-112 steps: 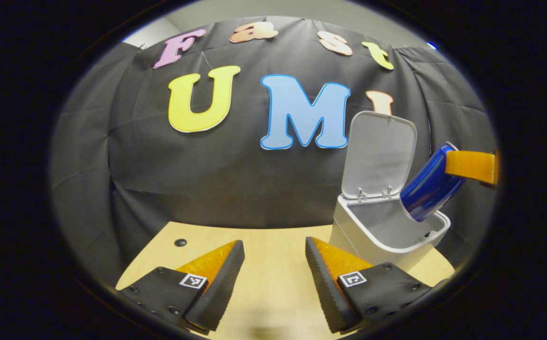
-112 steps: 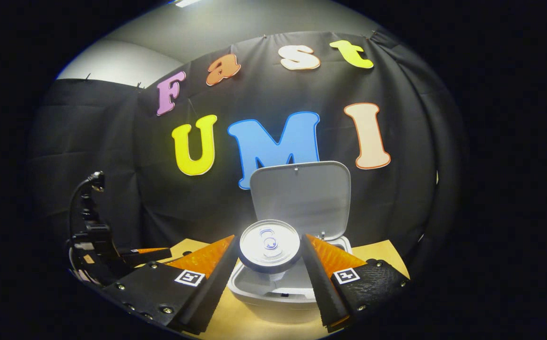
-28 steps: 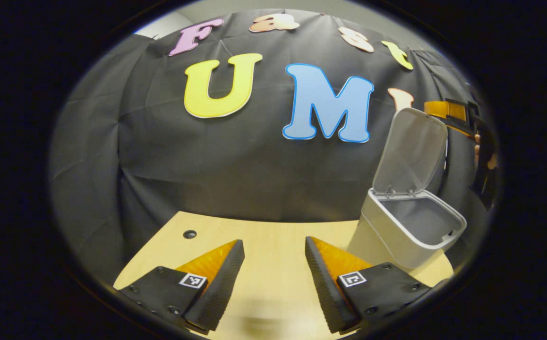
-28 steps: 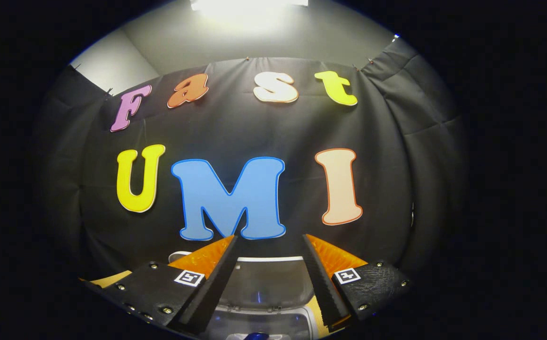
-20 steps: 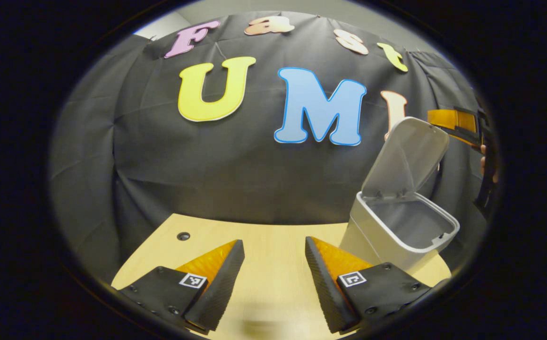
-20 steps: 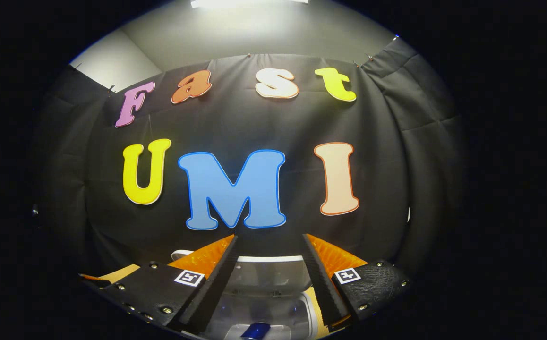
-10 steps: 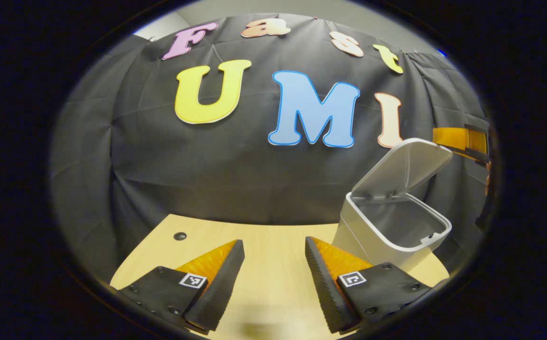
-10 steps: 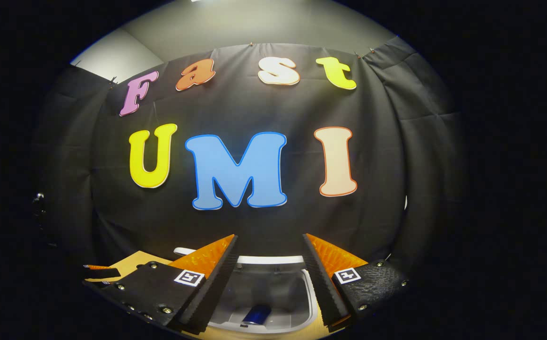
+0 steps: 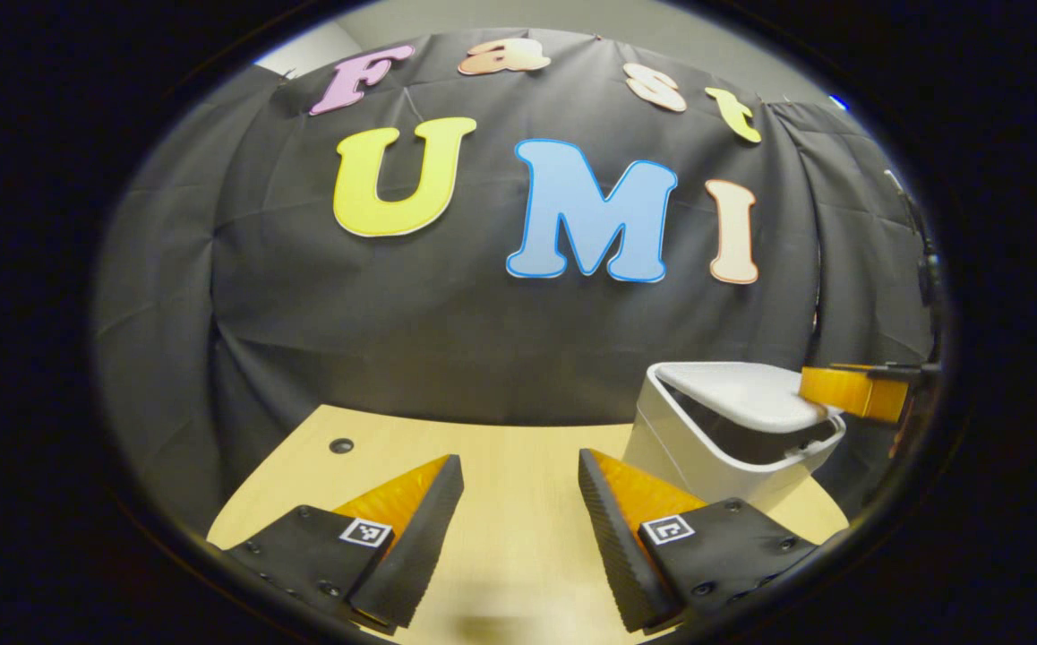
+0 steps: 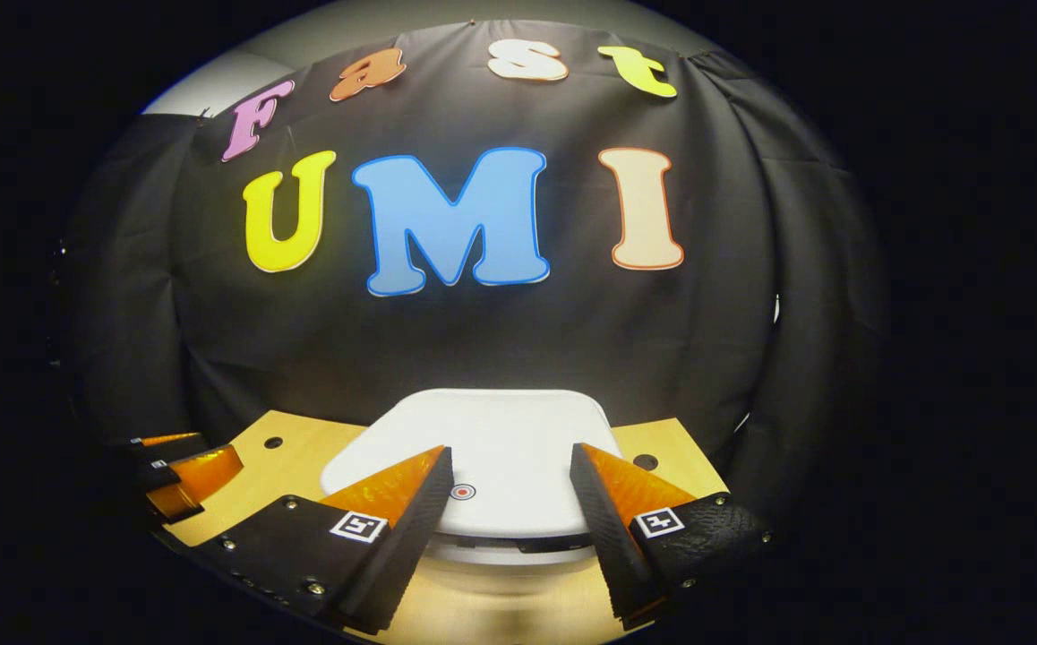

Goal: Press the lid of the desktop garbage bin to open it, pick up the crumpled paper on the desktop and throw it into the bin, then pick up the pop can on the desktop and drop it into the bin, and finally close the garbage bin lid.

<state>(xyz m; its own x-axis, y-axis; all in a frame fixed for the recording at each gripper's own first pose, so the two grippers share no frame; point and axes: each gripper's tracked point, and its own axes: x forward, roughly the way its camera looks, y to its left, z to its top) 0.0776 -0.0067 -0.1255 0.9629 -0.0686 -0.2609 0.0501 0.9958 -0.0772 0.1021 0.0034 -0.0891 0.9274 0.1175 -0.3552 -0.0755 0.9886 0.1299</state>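
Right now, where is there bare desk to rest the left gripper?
Bare wooden desktop runs from the small round hole to the white plastic bin. It is crowded by the bin, where the right gripper presses the lid.

Both fisheye views are dim and sharp at the centre, with edges bowed and darkening, light falling from above so the white bin lid (image 10: 483,448) glows brightest while the wooden desktop (image 9: 518,502) carries soft shadows beneath the fingers, without noticeable motion blur.
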